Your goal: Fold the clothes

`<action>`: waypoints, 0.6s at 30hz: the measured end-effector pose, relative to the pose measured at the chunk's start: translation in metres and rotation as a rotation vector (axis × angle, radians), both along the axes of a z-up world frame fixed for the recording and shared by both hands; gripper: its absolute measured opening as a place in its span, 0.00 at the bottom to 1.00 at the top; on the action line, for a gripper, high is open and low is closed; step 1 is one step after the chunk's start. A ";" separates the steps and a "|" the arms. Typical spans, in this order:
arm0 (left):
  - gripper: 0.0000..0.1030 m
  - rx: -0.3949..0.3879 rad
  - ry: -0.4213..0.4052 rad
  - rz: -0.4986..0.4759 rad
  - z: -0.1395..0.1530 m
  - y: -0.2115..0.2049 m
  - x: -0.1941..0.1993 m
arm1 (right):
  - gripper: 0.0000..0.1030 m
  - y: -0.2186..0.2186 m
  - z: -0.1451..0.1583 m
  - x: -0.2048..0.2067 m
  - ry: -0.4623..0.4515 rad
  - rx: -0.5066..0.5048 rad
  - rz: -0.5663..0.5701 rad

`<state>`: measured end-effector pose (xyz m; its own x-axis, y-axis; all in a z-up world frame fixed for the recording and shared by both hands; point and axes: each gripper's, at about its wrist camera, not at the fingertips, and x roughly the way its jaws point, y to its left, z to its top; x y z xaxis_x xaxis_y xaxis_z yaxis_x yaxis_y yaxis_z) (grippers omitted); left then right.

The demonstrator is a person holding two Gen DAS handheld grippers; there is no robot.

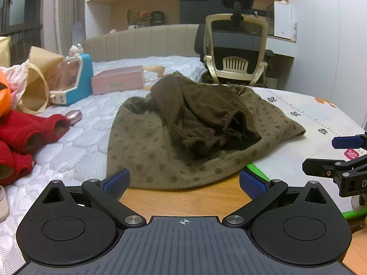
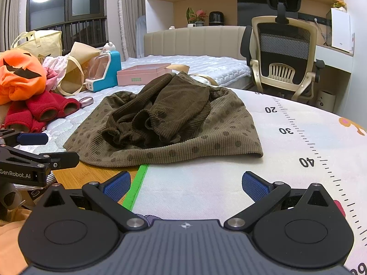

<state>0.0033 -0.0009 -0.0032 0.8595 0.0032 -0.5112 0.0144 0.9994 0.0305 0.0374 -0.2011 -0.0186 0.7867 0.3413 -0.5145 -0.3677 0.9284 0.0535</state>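
Far off to the left of the left gripper's fingers, red fleece garments point(image 1: 21, 142) lie bunched on the white quilted mattress point(image 1: 75, 142), with an orange pumpkin-face plush point(image 2: 19, 78) behind them in the right wrist view, and a blue-and-white toy point(image 1: 73, 82) and a pink box point(image 1: 118, 80) further back. The left gripper point(image 1: 184, 181) hangs over a strip of wooden surface point(image 1: 183, 199), its blue-padded fingers point(image 1: 117, 181) spread wide apart and holding nothing. Straight ahead of those fingertips, just beyond them, lies the olive polka-dot ribbed garment point(image 1: 142, 146), spread partly flat, straddling mattress, wood and the edge of the play mat point(image 1: 321, 114); a darker brown corduroy piece point(image 1: 201, 119) sits crumpled on top of it. The right gripper point(image 2: 185, 183) hovers above the mat beside its green border point(image 2: 135, 188), fingers point(image 2: 254, 185) likewise wide apart and empty, the garment's hem a little ahead of the tips. Right of the fingers runs the mat's printed ruler scale point(image 2: 307, 142), and beyond it stands a beige office chair point(image 2: 284, 57) at a desk
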 end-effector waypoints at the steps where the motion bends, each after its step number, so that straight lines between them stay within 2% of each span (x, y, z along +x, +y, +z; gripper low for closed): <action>1: 1.00 0.000 0.000 0.000 0.000 0.000 0.000 | 1.00 0.000 0.000 0.000 0.000 0.000 0.000; 18: 1.00 0.000 0.003 0.001 0.000 0.000 0.000 | 1.00 -0.001 -0.001 0.000 0.002 0.001 0.000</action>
<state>0.0036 -0.0007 -0.0035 0.8578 0.0041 -0.5139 0.0132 0.9995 0.0300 0.0370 -0.2023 -0.0197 0.7860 0.3416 -0.5152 -0.3673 0.9285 0.0553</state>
